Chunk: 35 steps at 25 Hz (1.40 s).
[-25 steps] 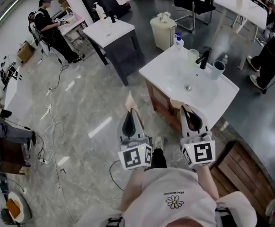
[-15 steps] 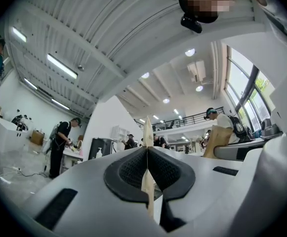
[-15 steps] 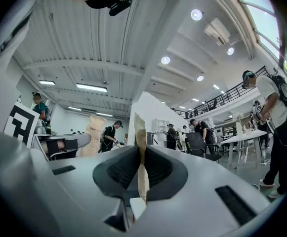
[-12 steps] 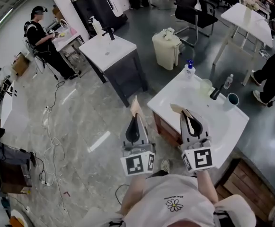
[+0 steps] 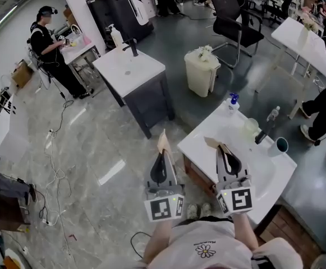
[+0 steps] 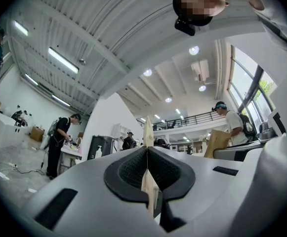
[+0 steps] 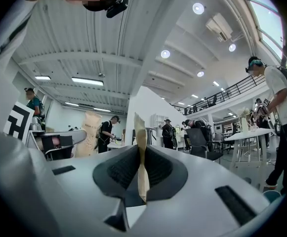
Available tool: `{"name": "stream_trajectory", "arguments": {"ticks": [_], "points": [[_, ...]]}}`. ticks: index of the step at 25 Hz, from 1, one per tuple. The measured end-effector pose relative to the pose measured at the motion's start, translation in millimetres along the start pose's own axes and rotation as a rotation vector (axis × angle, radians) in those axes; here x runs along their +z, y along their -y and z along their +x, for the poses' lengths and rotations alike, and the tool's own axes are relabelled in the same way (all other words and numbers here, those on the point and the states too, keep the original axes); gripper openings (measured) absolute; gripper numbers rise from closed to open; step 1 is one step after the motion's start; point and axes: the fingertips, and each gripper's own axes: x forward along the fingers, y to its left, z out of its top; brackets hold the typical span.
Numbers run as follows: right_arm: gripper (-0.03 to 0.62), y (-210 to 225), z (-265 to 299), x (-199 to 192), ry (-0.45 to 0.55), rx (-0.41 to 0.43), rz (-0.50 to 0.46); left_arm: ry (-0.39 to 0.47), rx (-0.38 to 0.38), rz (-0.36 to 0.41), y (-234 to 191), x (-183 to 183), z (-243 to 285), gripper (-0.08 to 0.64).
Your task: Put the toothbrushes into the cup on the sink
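Scene: You stand at the near corner of a white sink point(image 5: 199, 150) in a busy open workshop, with a gripper in each hand, both held out ahead of you.

Left gripper: Your left gripper point(image 5: 161, 154) is clenched on a flat tan strip, the left toothbrush point(image 5: 163, 141) by the task's word. The strip stands up past the jaw tips, over the floor just beside the sink's corner. The left gripper view shows the dark pads pressed against it from both sides.

Right gripper: Your right gripper point(image 5: 222, 148) is likewise clamped on the right toothbrush point(image 5: 211, 142), a matching tan strip. This one hangs over the sink's near edge.

Cup: The dark cup point(image 5: 280, 145) stands at the sink's far right end, just beside the black tap point(image 5: 262, 133). A clear glass point(image 5: 251, 126) stands on the tap's other side. The dark cup looks the likelier target, though the glass could be meant instead. Both are too small to tell what they hold.

Done: As the pictures show it, the pick-up is finished, with one toothbrush in each gripper.

Left: Neither toothbrush has reached the cup, which stands well apart from both, across the basin. You have yet to carry each one over, tip it end down above the rim and let it go.

Progress: About halfway, by this reading, with the finer part ahead of you.
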Motion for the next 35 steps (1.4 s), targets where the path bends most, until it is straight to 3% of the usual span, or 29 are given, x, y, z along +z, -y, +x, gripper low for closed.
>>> {"name": "stream_trajectory", "arguments": {"ticks": [10, 15, 28, 35], "points": [[0.031, 52.6, -0.7, -6.7, 0.026, -0.023, 0.004, 0.011, 0.016, -0.025, 33.3, -14.6, 31.9, 0.017], [0.031, 88.7, -11.0, -8.2, 0.045, -0.105, -0.003, 0.008, -0.035, -0.041, 58.9, -25.8, 50.8, 0.017], [0.031, 168.1, -71.5, 2.5, 0.060, -0.525, -0.063, 0.044, -0.446, -0.099, 164.6, -28.6, 119.4, 0.017], [0.031, 182.0, -104.8, 9.8, 0.078, -0.682, -0.066, 0.058, -0.595, -0.135, 202.5, -24.7, 127.8, 0.017]]}}
